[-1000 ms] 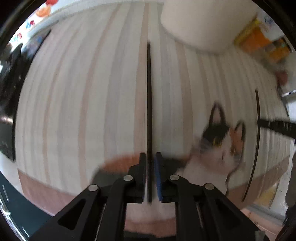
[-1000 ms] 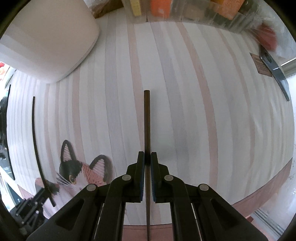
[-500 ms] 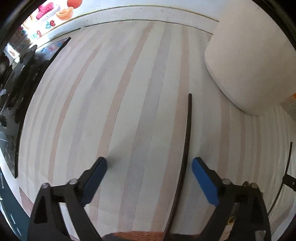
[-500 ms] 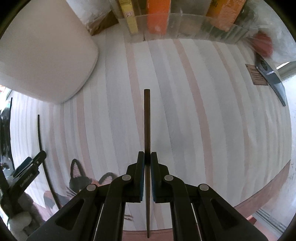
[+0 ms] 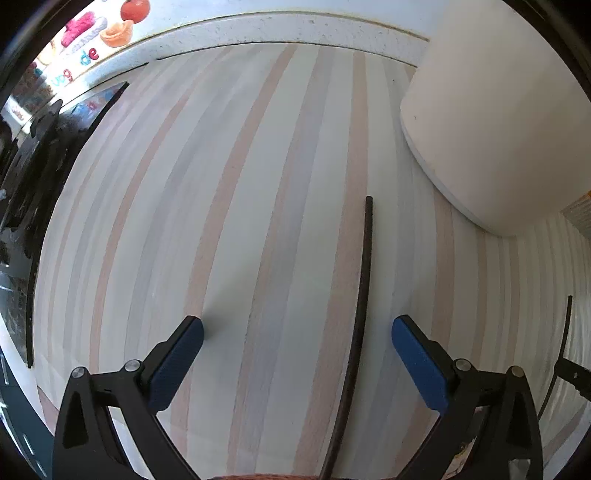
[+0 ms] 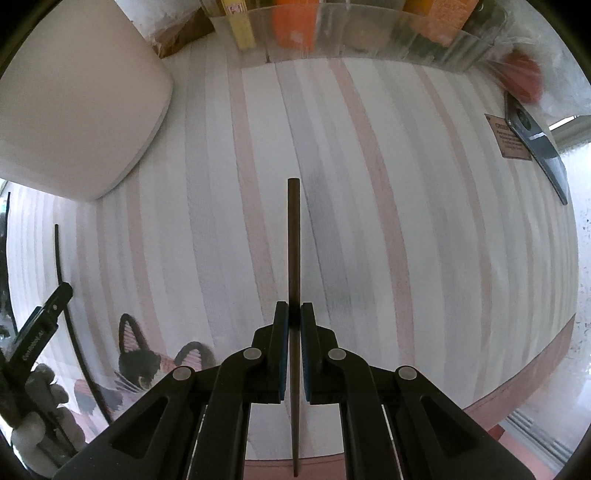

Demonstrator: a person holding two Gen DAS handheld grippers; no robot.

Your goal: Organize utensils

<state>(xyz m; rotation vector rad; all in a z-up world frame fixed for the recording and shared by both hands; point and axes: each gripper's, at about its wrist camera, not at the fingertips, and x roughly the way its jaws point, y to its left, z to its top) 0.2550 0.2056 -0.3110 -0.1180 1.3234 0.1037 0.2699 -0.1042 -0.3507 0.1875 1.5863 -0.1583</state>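
My left gripper [image 5: 297, 341] is open and empty. A dark chopstick [image 5: 360, 306] lies on the striped mat between its fingers, nearer the right one. My right gripper [image 6: 294, 317] is shut on a second dark chopstick [image 6: 294, 236], held pointing forward above the mat. In the right wrist view the first chopstick [image 6: 64, 288] lies at the far left, next to the left gripper's finger [image 6: 44, 325]. In the left wrist view the held chopstick [image 5: 559, 354] shows at the far right edge.
A large white container [image 5: 495, 122] stands on the striped placemat [image 5: 221, 221], also at the upper left of the right wrist view [image 6: 74, 99]. A clear bin of packets [image 6: 351, 33] sits at the back. A knife [image 6: 535, 147] lies at the right. A black stove [image 5: 22, 177] is at the left.
My left gripper opened and let go of its chopstick, which now lies on the mat. The left view swung left. My right gripper kept its hold and shifted slightly forward.
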